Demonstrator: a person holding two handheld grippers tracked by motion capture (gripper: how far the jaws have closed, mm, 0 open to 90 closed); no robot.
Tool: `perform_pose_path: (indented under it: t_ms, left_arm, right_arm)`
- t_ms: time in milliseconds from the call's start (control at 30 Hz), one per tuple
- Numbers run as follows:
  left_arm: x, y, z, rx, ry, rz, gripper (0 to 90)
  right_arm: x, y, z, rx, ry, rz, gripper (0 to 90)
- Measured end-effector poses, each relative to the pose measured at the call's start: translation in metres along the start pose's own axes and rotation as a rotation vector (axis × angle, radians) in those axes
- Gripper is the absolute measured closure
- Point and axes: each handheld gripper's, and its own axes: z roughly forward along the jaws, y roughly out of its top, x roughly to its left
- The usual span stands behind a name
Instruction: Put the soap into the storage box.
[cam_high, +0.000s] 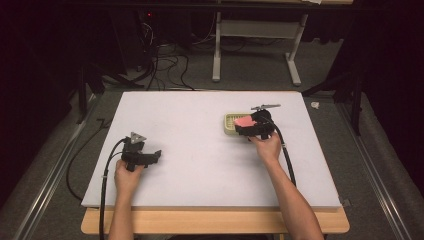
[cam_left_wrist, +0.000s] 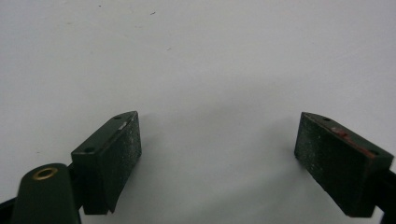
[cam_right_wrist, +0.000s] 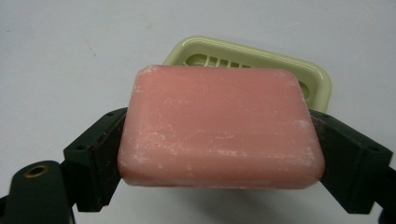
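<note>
The soap (cam_right_wrist: 219, 128) looked stiff, fairly light and probably slick, so the hold across its two short ends seemed right; the right gripper (cam_right_wrist: 219, 158) was clamped on it there, holding it just above the near edge of the dish (cam_right_wrist: 322, 81). It was a pink rounded bar with whitish scuffs (dry-looking). The left gripper (cam_left_wrist: 217, 158) sat spread and empty over the table (cam_left_wrist: 196, 56).

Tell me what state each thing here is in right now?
Right tool: shut on the pink soap bar, held over the dish.
Pink soap bar: gripped by its ends, off the table.
Soap dish: empty, flat on the table.
Left tool: open, holding nothing.
</note>
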Motion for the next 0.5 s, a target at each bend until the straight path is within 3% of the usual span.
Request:
perform_pose_path:
  t_ms: [500]
  left_arm:
    - [0.000, 0.000, 0.000, 0.000, 0.000, 0.000, 15.1]
  right_arm:
    - [0.003, 0.008, 0.020, 0.045, -0.036, 0.031, 13.7]
